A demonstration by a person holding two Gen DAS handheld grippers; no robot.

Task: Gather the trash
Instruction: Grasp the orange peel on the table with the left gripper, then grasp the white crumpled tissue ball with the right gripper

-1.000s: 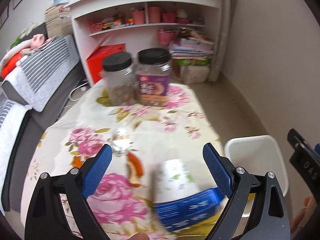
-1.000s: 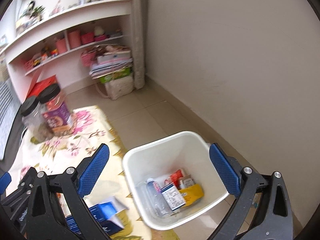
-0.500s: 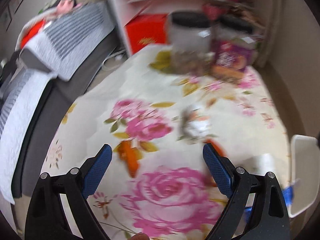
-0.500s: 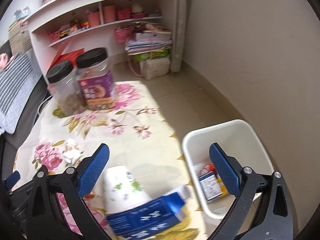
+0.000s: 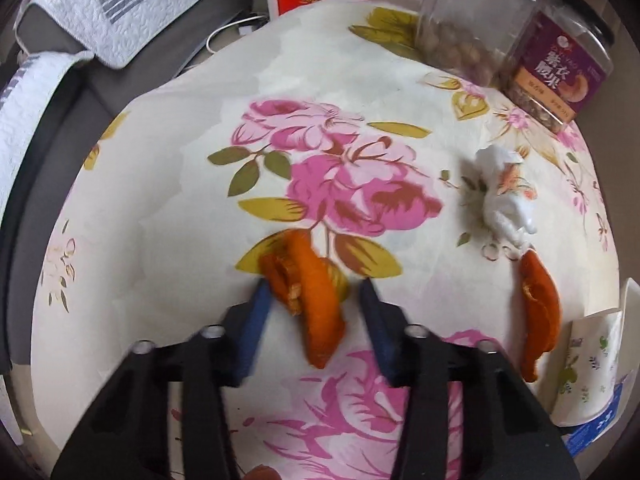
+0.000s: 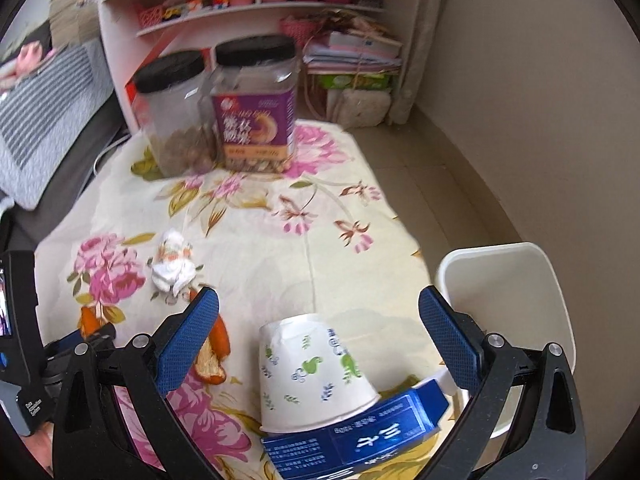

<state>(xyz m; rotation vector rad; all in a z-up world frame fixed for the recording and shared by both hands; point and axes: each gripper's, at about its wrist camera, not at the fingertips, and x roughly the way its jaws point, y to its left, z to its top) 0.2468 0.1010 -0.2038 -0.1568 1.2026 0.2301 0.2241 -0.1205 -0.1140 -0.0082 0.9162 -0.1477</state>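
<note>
An orange peel (image 5: 312, 292) lies on the flowered tablecloth (image 5: 168, 208). My left gripper (image 5: 316, 296) points down over it; its jaws are closing with the peel between them, and a thin gap still shows at the right pad. A second peel (image 5: 538, 316) and a crumpled tissue (image 5: 504, 196) lie to the right. My right gripper (image 6: 320, 340) hangs open above a tipped paper cup (image 6: 316, 372) that leans on a blue carton (image 6: 360, 440). The tissue (image 6: 174, 264) and second peel (image 6: 216, 352) sit left of the cup. The white bin (image 6: 504, 300) stands on the floor by the table's right edge.
Two black-lidded jars (image 6: 172, 112) (image 6: 256, 108) stand at the table's far end. Behind them are white shelves (image 6: 260, 8) and a stack of papers. A grey sofa with a striped cushion (image 5: 120, 12) runs along the left. A beige wall closes the right side.
My left gripper swung left and came down over the orange peel, and its jaws narrowed from wide open. My right gripper turned from the bin to the cup and carton on the table.
</note>
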